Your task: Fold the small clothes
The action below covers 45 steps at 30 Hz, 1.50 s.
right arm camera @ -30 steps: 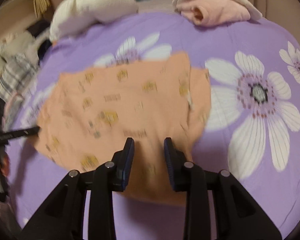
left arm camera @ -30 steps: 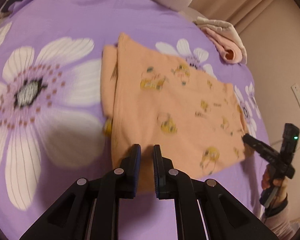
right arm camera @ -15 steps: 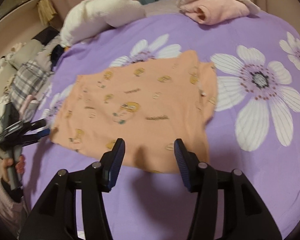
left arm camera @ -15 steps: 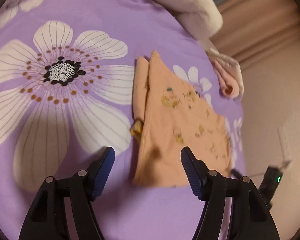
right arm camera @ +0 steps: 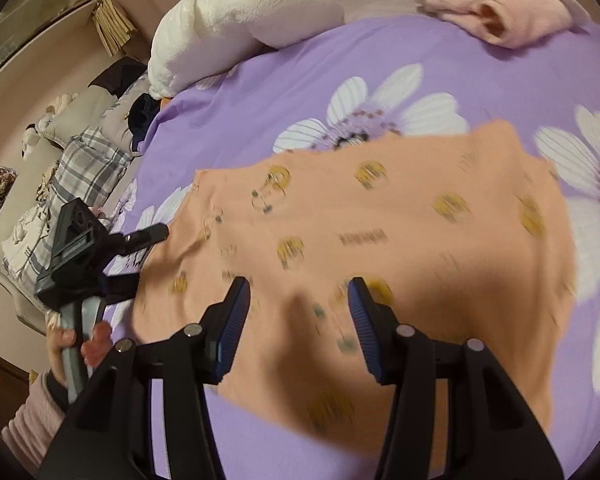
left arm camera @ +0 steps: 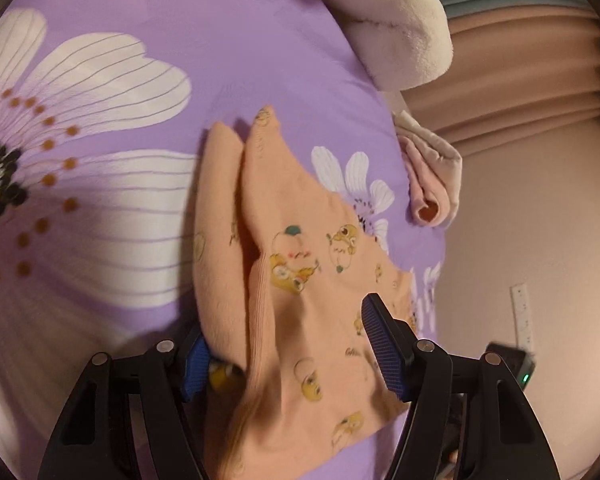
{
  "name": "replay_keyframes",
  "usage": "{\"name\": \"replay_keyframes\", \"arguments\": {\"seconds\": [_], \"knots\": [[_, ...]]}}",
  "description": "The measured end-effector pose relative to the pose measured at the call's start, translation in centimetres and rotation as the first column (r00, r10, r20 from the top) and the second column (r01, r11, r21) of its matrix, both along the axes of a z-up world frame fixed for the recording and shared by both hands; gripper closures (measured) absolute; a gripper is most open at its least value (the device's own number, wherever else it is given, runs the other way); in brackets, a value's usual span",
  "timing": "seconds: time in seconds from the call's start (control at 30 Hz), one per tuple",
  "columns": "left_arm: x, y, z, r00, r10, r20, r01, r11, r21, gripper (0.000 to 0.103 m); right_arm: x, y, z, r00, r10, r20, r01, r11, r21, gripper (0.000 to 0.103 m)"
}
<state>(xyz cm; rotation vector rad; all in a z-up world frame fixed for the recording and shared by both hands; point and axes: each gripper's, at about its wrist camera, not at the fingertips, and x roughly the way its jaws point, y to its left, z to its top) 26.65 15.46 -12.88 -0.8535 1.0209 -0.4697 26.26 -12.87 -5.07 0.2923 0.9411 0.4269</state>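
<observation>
An orange garment (left arm camera: pixel 300 320) with yellow cartoon prints lies flat on the purple flowered bedspread (left arm camera: pixel 220 40), with one side folded over. My left gripper (left arm camera: pixel 288 332) is low over the garment's near corner. Its jaws are closing with the cloth between them, and the pads are not pressing it. In the right wrist view the left gripper (right arm camera: pixel 140 258) reaches the left edge of the garment (right arm camera: pixel 380 220), held by a hand (right arm camera: pixel 72 344). My right gripper (right arm camera: pixel 298 292) hovers open over the garment's near edge, with cloth beneath the gap.
A white fluffy blanket (right arm camera: pixel 240 20) and a folded pink cloth (right arm camera: pixel 500 12) lie at the far side of the bed. Plaid bedding (right arm camera: pixel 88 168) is heaped off the left side. A wall with a socket (left arm camera: pixel 522 312) stands close on the right in the left wrist view.
Both grippers went from nearly shut to wide open. The left one rolled and moved in over the garment's corner. The right one drew nearer to the garment's near edge.
</observation>
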Motion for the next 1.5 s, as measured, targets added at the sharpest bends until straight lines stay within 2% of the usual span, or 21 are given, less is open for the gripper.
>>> {"name": "replay_keyframes", "arguments": {"seconds": [0.03, 0.1, 0.17, 0.23, 0.3, 0.37, 0.5, 0.67, 0.73, 0.83, 0.9, 0.97, 1.0, 1.1, 1.13, 1.23, 1.33, 1.4, 1.43, 1.5], "knots": [[0.1, -0.6, 0.3, 1.0, -0.008, 0.009, 0.007, 0.999, 0.032, 0.047, 0.9, 0.7, -0.1, 1.0, 0.001, 0.0, -0.001, 1.0, -0.006, 0.056], [-0.1, -1.3, 0.8, 0.999, -0.035, 0.032, 0.033, 0.998, 0.061, 0.089, 2.7, 1.9, -0.2, 1.0, -0.003, -0.004, 0.003, 1.0, -0.024, 0.066], [-0.4, -1.7, 1.6, 0.997, -0.052, 0.049, 0.046, 0.993, 0.105, 0.089, 4.6, 3.1, -0.7, 1.0, -0.009, -0.018, 0.008, 0.999, -0.039, 0.086], [-0.6, -2.0, 2.4, 0.996, -0.066, 0.065, 0.056, 0.988, 0.145, 0.089, 6.1, 3.9, -1.5, 0.999, -0.027, -0.044, 0.025, 0.998, -0.055, 0.094], [-0.6, -2.4, 2.8, 0.994, -0.079, 0.069, 0.067, 0.985, 0.158, 0.089, 7.1, 4.5, -2.2, 0.997, -0.05, -0.062, 0.045, 0.996, -0.083, 0.094], [-0.6, -2.8, 3.5, 0.992, -0.094, 0.08, 0.079, 0.981, 0.18, 0.089, 7.9, 5.0, -3.4, 0.993, -0.054, -0.108, 0.042, 0.992, -0.115, 0.099], [-0.4, -3.5, 3.9, 0.991, -0.107, 0.08, 0.089, 0.975, 0.205, 0.089, 6.8, 4.9, -2.5, 0.993, -0.041, -0.109, 0.027, 0.993, -0.118, 0.095], [-0.2, -4.0, 4.1, 0.993, -0.096, 0.063, 0.08, 0.972, 0.223, 0.089, 1.0, 5.2, -0.2, 0.997, 0.056, -0.056, -0.063, 0.991, -0.12, 0.093], [-0.2, -4.3, 4.4, 0.994, -0.093, 0.054, 0.078, 0.969, 0.234, 0.089, -1.0, 5.2, -0.4, 0.995, 0.087, -0.056, -0.093, 0.989, -0.111, 0.092], [-0.1, -5.1, 5.1, 0.995, -0.093, 0.049, 0.076, 0.958, 0.276, 0.089, -2.4, 5.3, -2.7, 0.987, 0.121, -0.11, -0.133, 0.985, -0.108, 0.094], [0.0, -5.9, 5.7, 0.994, -0.096, 0.043, 0.079, 0.951, 0.299, 0.089, -2.9, 5.0, -3.4, 0.988, 0.126, -0.085, -0.135, 0.984, -0.115, 0.096], [0.0, -7.3, 6.6, 0.993, -0.113, 0.046, 0.091, 0.936, 0.339, 0.089, -3.0, 4.2, -3.1, 0.987, 0.124, -0.105, -0.13, 0.99, -0.046, 0.091], [0.0, -8.0, 7.1, 0.991, -0.125, 0.049, 0.1, 0.929, 0.356, 0.089, -3.1, 3.7, -2.9, 0.987, 0.124, -0.105, -0.126, 0.992, -0.011, 0.092], [-0.2, -11.0, 8.7, 0.983, -0.17, 0.064, 0.129, 0.902, 0.412, 0.089, -3.5, 0.9, -2.0, 0.996, 0.048, -0.078, -0.044, 0.998, 0.052, 0.091], [-0.1, -12.6, 9.1, 0.98, -0.191, 0.064, 0.146, 0.892, 0.429, 0.089, -3.5, -1.0, -1.8, 0.997, -0.004, -0.083, 0.014, 0.993, 0.114, 0.088], [0.1, -16.0, 9.5, 0.972, -0.229, 0.045, 0.181, 0.865, 0.467, 0.089, -3.4, -5.8, -1.7, 0.985, -0.132, -0.112, 0.157, 0.951, 0.267, 0.073], [0.7, -20.6, 8.6, 0.961, -0.278, -0.003, 0.243, 0.835, 0.494, 0.087, -3.6, -9.4, -1.7, 0.966, -0.22, -0.134, 0.252, 0.91, 0.328, 0.07], [0.9, -22.7, 7.7, 0.946, -0.323, -0.031, 0.297, 0.824, 0.483, 0.087, -3.8, -11.4, -1.9, 0.951, -0.268, -0.154, 0.307, 0.88, 0.363, 0.069], [1.0, -23.9, 7.0, 0.937, -0.346, -0.054, 0.329, 0.819, 0.47, 0.087, -4.0, -12.1, -2.0, 0.945, -0.284, -0.16, 0.325, 0.865, 0.383, 0.065], [1.0, -24.7, 6.6, 0.928, -0.366, -0.063, 0.357, 0.833, 0.423, 0.087, -4.1, -13.3, -2.3, 0.936, -0.305, -0.178, 0.353, 0.83, 0.432, 0.06]]}}
